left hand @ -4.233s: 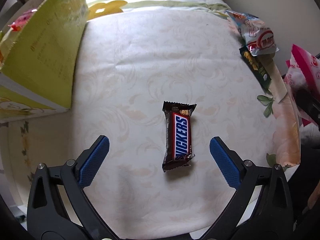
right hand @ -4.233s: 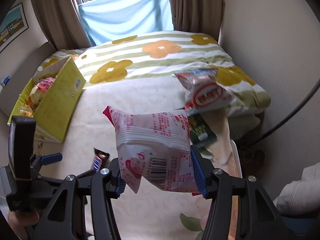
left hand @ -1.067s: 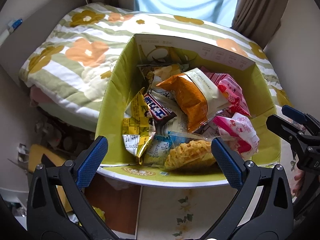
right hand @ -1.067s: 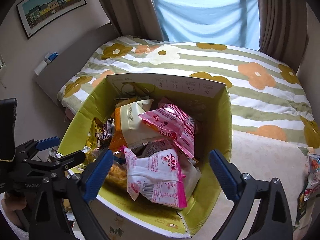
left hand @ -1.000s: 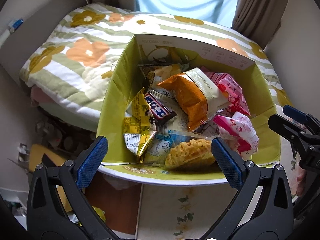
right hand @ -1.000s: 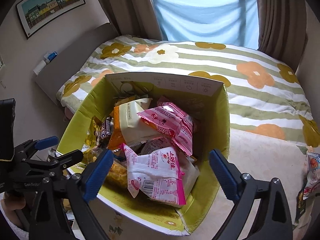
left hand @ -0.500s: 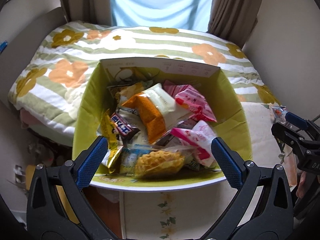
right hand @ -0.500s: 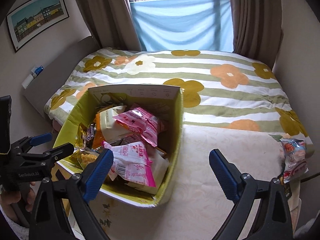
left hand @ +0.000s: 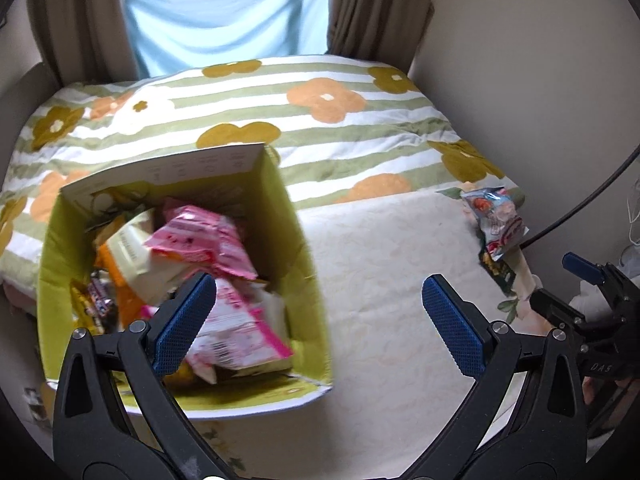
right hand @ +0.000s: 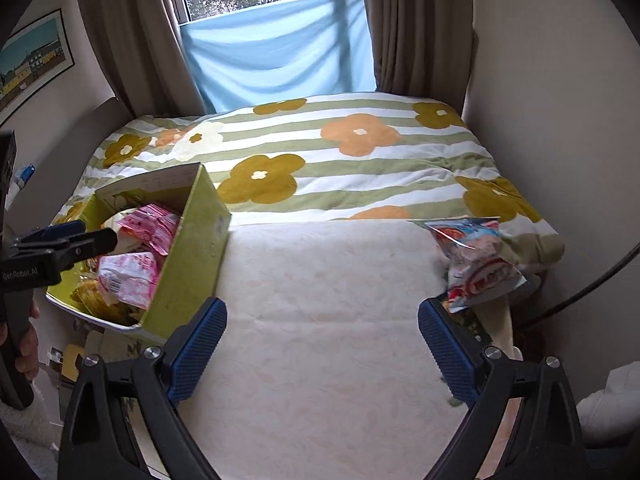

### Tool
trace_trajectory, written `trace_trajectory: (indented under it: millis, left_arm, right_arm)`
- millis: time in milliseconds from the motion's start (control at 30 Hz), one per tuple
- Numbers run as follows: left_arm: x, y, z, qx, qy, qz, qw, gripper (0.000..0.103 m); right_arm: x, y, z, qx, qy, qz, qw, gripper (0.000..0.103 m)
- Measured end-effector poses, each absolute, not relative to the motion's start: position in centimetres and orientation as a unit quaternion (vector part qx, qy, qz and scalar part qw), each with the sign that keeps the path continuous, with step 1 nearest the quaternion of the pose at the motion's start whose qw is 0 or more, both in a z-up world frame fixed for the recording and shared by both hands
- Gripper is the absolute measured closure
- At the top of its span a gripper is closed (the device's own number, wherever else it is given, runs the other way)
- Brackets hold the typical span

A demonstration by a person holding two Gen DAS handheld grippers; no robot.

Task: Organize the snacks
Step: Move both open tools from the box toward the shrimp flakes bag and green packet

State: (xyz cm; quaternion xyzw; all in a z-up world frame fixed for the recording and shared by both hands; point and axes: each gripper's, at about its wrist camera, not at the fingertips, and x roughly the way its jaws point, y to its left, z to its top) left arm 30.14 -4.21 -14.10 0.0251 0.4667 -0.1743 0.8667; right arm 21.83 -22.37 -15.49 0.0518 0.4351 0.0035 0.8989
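Note:
A yellow-green cardboard box (left hand: 304,280) stands at the left end of the cream table, full of snack bags, with pink bags (left hand: 200,236) on top; it also shows in the right wrist view (right hand: 192,256). A red, white and blue snack bag (right hand: 476,264) lies at the table's far right corner, seen too in the left wrist view (left hand: 500,224), with a dark green packet (left hand: 498,270) under it. My left gripper (left hand: 316,320) is open and empty above the box's right wall. My right gripper (right hand: 320,344) is open and empty over the table's middle.
The cream patterned table (right hand: 320,300) butts against a bed with a striped flower quilt (right hand: 320,152). A wall and a black cable (right hand: 592,280) are on the right. Curtains and a window are behind the bed.
Both grippers have swung right, away from the box, toward the table and the bag at its right corner. The pink-and-white bag the right gripper held earlier now lies in the box.

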Motion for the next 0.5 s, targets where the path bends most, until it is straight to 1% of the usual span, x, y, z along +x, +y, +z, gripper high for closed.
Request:
trace_trajectory:
  millis: [267,367,500]
  left_arm:
    - [31.1,-16.8,-14.7,0.046,0.475,-0.225,0.849,0.001]
    - [31.0,-20.9,-15.9,0.058,0.482,-0.236,0.842,0.001]
    - [30.8,-24.6,-18.1,0.070,0.496,-0.235,0.833,0.001]
  right_arm:
    - [19.7,-31.1,-16.9,0.039,0.441,-0.016,0.897,0.007]
    - [19.7,-34.4,-17.0,0.052,0.438,-0.021,0.897,0.007]
    - [20.8,-38.4,-17.6,0.058,0.443,-0.025,0.894,0.008]
